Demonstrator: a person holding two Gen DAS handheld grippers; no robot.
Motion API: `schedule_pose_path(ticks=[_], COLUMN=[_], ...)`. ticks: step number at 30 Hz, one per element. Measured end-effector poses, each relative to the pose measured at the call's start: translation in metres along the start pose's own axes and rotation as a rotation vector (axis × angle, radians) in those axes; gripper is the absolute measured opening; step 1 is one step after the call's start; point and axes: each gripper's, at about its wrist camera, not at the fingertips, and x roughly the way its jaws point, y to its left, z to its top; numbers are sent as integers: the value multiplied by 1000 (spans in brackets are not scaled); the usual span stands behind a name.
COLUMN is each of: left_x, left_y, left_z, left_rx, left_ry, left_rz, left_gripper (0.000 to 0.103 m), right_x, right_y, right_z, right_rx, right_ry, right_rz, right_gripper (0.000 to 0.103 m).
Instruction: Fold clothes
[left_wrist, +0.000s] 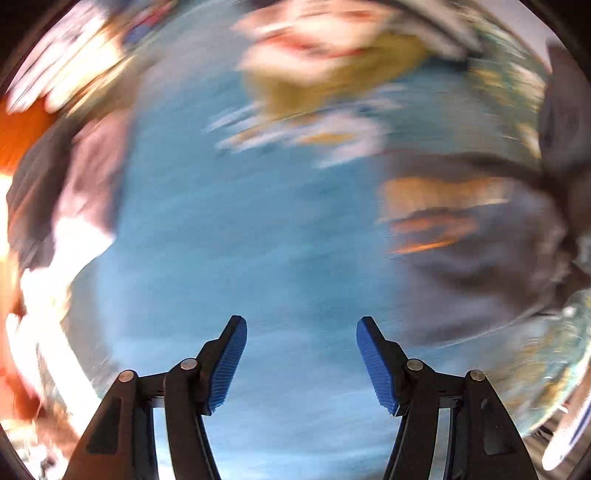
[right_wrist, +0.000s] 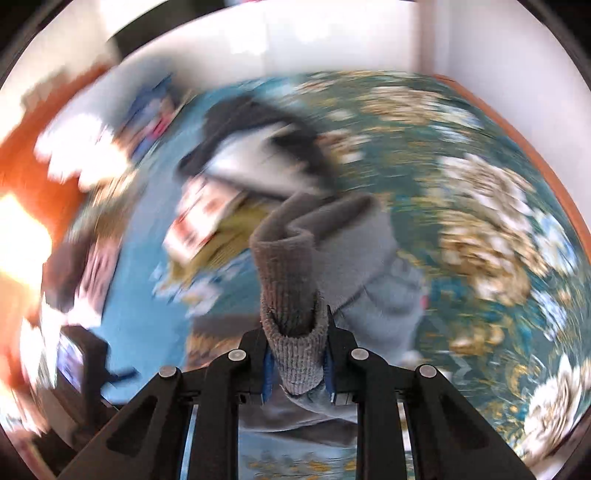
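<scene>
1. Grey knitted cloth, the ribbed cuff of a grey garment (right_wrist: 295, 332), is pinched in the jaws of the right gripper (right_wrist: 297, 373). The jaws are narrow and closed on this cuff.
2. From the jaws the sleeve runs straight up the middle of the right wrist frame, then bends to the right, where the body of the garment lies in a heap at the centre and centre right. Its long axis therefore follows the line of the fingers, away from the camera.
3. The left gripper (left_wrist: 301, 360) holds nothing. Its jaws stand wide, with only the blue bedcover (left_wrist: 258, 229) visible between the blue pads (left_wrist: 227, 363).
4. In the left wrist frame a grey mass at the centre right and lower right is probably the same garment. It lies to the right of the open jaws and a little ahead of them, not between them. The blur is strong, so I cannot tell whether any part touches the right pad.
5. My judgement is that the right hand is the nearer one, since it already has the cuff. The left hand would have to go rightward to take a second point on the cloth before a fold can begin.
6. Other clothes (right_wrist: 236, 155) lie in the upper centre of the right wrist frame, well apart from both grippers.
</scene>
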Motion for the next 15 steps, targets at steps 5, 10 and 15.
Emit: schedule_pose_path(ticks=[5,10,15], left_x=[-9,2,38], left_y=[96,148,146], left_z=[-13,-22,-28], left_rx=[-162,-183,-31], left_ry=[-4,35,128], left_rz=[33,116,258], left_gripper=[66,66,66], right_x=[75,93,71], right_y=[98,121,116], right_z=[-42,-68,-69], right_rx=[-256,-321,-273], right_ry=[155,211,233], right_rz=[-80,-120,28], right_gripper=[22,44,54])
